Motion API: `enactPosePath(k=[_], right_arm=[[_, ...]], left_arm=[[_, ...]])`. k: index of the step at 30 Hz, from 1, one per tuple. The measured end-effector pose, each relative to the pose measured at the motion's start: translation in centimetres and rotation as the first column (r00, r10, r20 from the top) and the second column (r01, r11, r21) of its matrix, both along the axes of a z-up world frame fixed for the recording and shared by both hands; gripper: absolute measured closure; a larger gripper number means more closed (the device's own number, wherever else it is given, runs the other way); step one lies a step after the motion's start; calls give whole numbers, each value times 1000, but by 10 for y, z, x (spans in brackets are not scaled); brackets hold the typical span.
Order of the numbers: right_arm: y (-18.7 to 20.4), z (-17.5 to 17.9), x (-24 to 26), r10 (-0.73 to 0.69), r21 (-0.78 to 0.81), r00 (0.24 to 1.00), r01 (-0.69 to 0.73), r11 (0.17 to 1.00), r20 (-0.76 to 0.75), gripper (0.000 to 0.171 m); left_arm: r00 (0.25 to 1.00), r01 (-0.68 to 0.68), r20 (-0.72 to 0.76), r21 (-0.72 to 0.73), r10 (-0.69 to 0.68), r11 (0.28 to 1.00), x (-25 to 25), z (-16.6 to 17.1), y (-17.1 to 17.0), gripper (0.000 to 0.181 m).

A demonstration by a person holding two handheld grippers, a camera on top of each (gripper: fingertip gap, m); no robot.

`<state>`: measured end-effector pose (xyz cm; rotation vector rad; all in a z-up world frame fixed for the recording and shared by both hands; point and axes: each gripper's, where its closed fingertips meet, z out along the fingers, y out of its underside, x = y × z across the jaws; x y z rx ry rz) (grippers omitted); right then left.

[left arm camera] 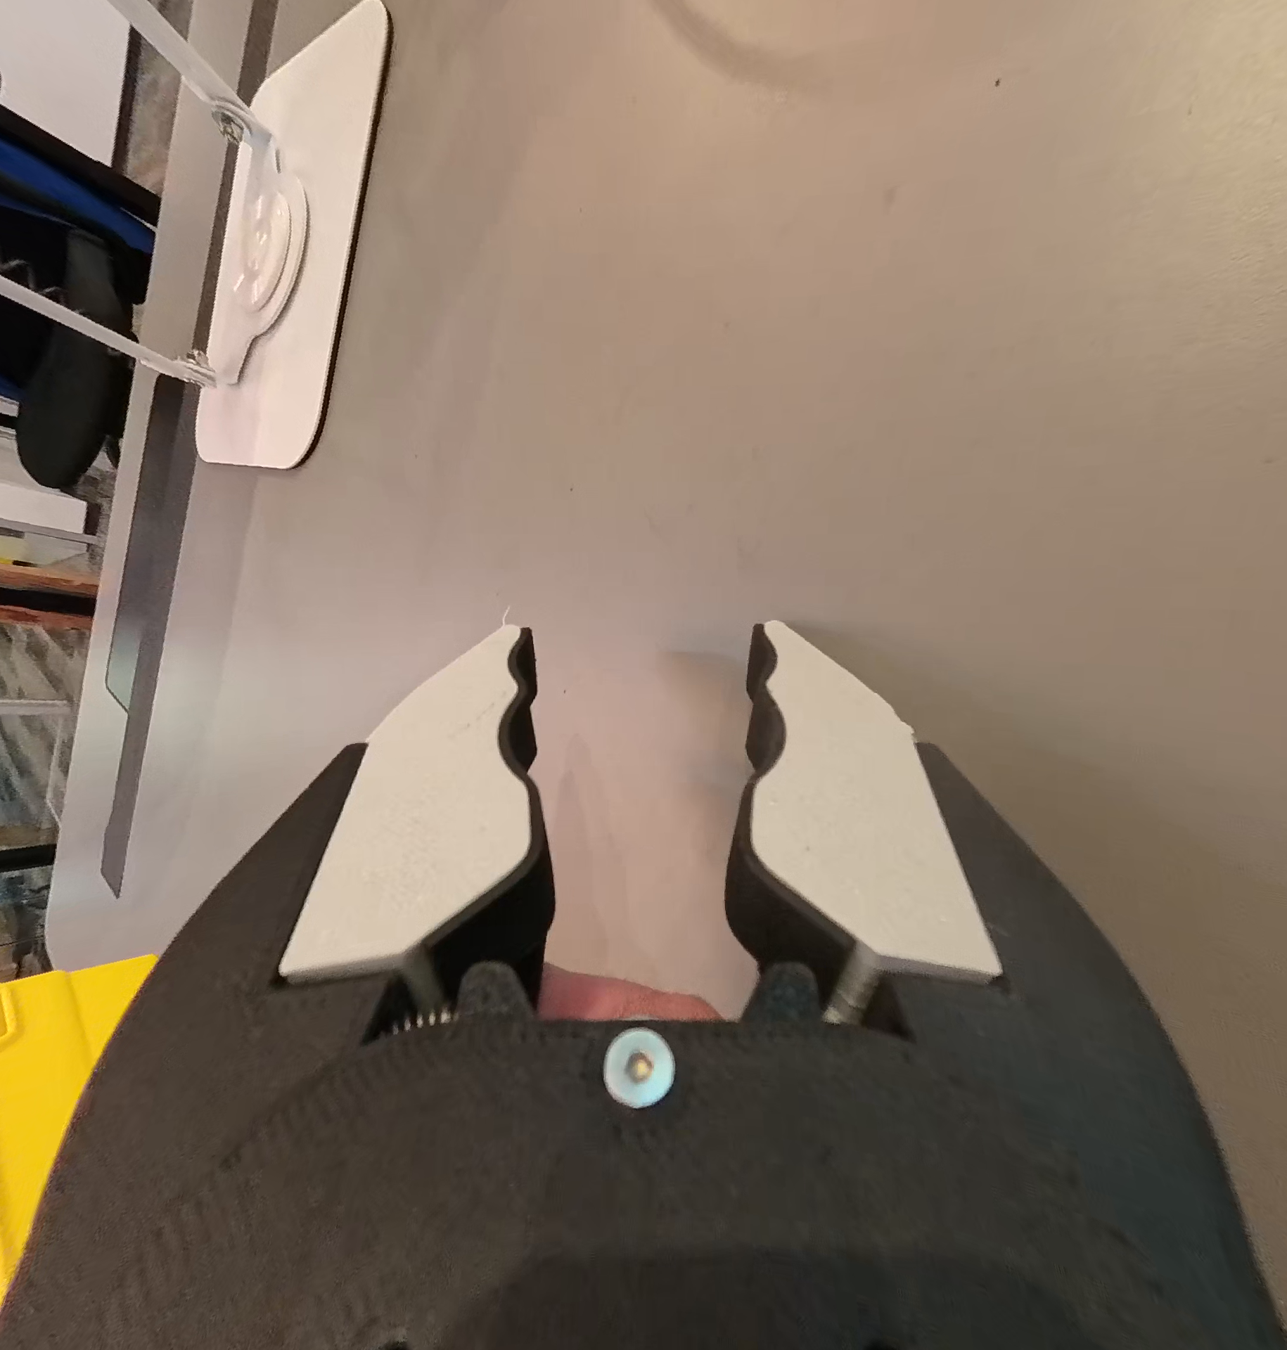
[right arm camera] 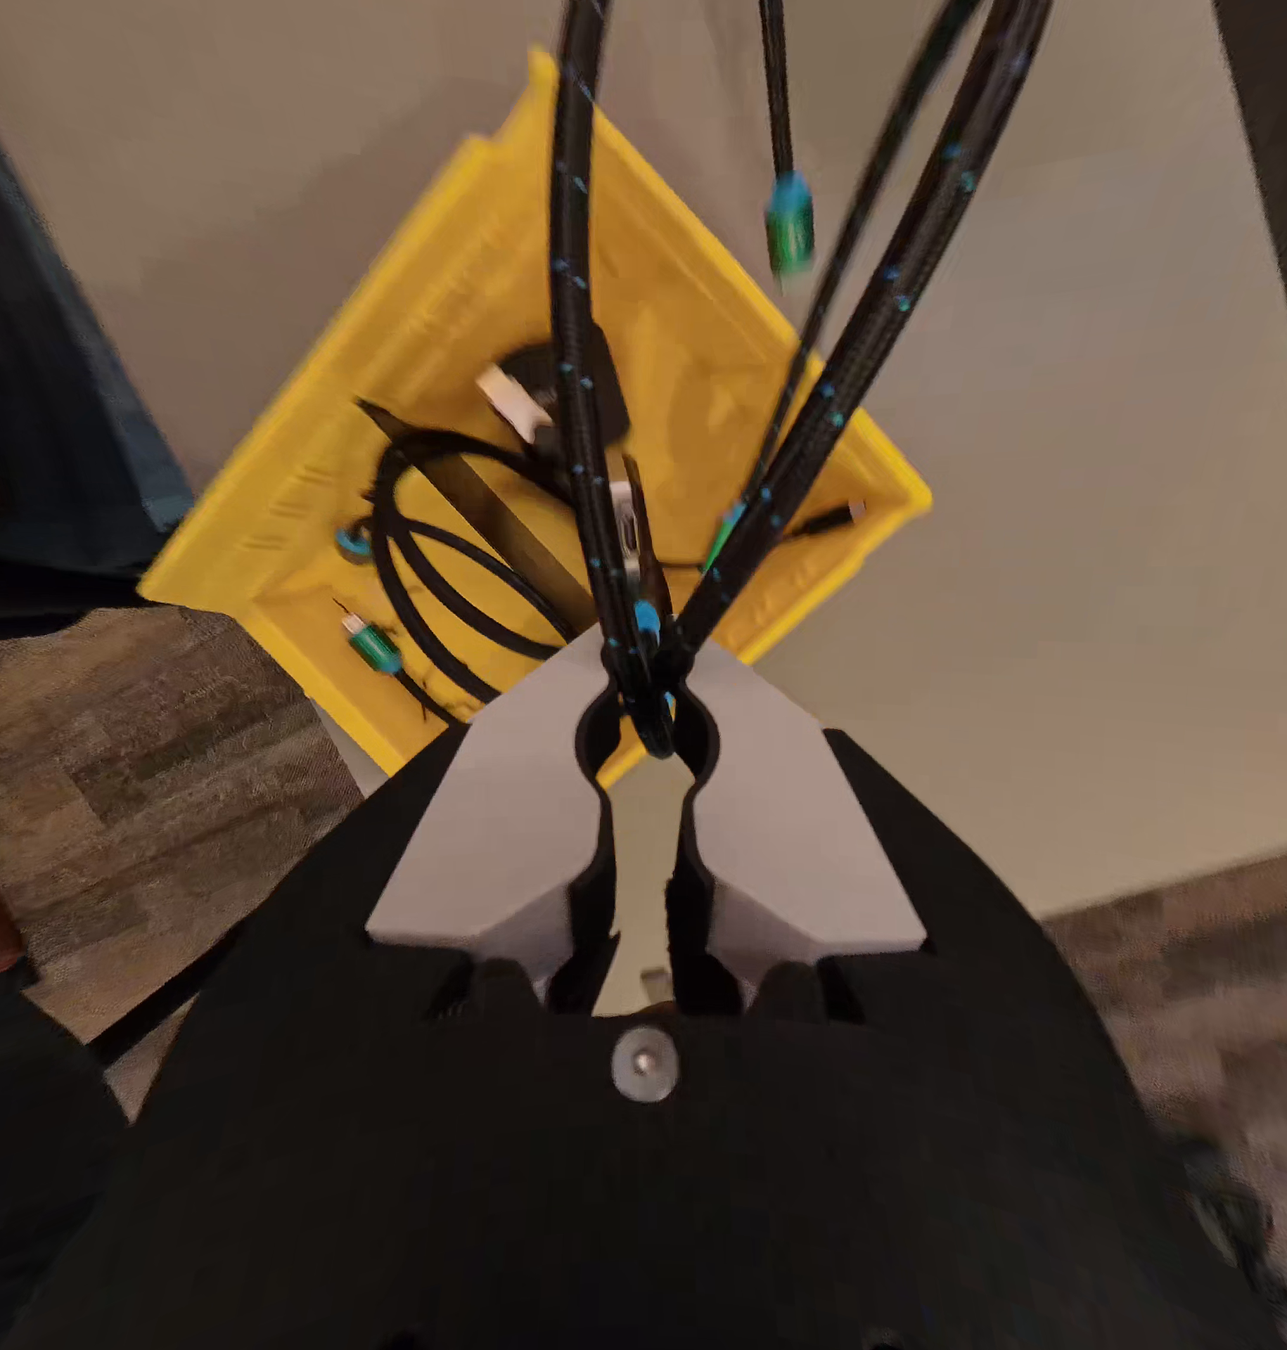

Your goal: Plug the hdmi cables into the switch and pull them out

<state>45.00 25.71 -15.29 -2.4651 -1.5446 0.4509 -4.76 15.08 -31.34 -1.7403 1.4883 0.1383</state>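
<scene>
In the right wrist view my right gripper [right arm camera: 648, 683] is shut on a bundle of black braided HDMI cables [right arm camera: 578, 351] with blue flecks, held above a yellow bin [right arm camera: 436, 314]. The cables loop up out of the frame, and one green plug [right arm camera: 790, 223] dangles at the upper right. In the bin lie coiled black cables [right arm camera: 436, 555], another green plug [right arm camera: 374, 646] and a dark flat device with silver ports [right arm camera: 509, 409], partly hidden by the held cables. In the left wrist view my left gripper [left arm camera: 640, 639] is open and empty over a bare grey tabletop [left arm camera: 845, 365].
In the left wrist view a white pad with a clear plastic stand [left arm camera: 282, 241] lies on the table's left edge, shelves with dark items [left arm camera: 41, 292] beyond it, and a corner of the yellow bin [left arm camera: 34, 1096] shows at lower left. In the right wrist view patterned carpet [right arm camera: 136, 767] lies below the table. My right fingertips sit around 55 cm from my left ones.
</scene>
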Motion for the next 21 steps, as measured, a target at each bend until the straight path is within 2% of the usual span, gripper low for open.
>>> enactPosePath(k=[1,4,6,8,11,14,15,19,21], right_arm=[[-1,-5,5,-14,-13,999,15,1000,30,161],[1,-12,9,-57,-1,997,57,998,51,133],[4,-14,18,-84,15,991,83,996,106,127],[10,-6,17,-107,53,987,102,993,120,105],[30,10,1,-94,126,992,83,989,88,110],[64,20,-8,-157,174,984,141,975,84,107],[75,19,-10,-172,184,981,153,971,92,109],[106,8,-28,-168,169,978,146,975,122,97],[122,0,-37,-159,158,979,138,978,127,107]], left_arm=[[1000,1,-2,1,-1,1000,0,0,0,126],[1000,3,3,-3,-3,1000,0,0,0,126],[1000,2,6,-6,-2,1000,1,0,0,126],[1000,2,8,-7,-2,1000,1,0,0,127],[1000,2,20,-15,-1,1000,3,-1,0,127],[1000,6,18,-13,-5,1000,5,-1,0,127],[1000,7,14,-10,-6,1000,5,-1,0,127],[1000,8,19,-12,-7,1000,5,-1,-1,128],[1000,11,23,-17,-10,1000,5,-1,-1,128]])
